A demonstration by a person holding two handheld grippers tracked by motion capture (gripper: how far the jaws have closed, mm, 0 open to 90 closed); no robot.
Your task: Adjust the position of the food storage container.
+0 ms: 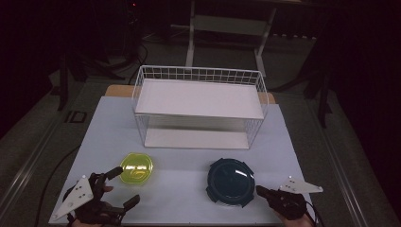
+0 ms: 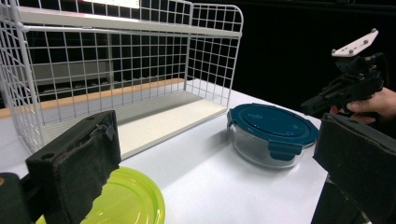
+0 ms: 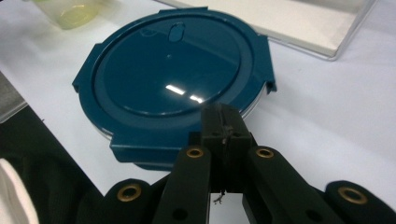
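The right gripper (image 3: 223, 122) is seen with fingers pressed together, empty, at the rim of one blue-lidded container (image 3: 175, 81). The left gripper (image 1: 122, 187) is held wide open, one yellow-green lid (image 1: 136, 167) just beyond; one wire rack (image 1: 198, 107) farther off.

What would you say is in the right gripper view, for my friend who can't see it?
The right gripper, its two black jaws shut together with nothing between them, points at the near edge of a round glass container with a dark blue lid. The container sits on a white table, with a yellow-green container farther off.
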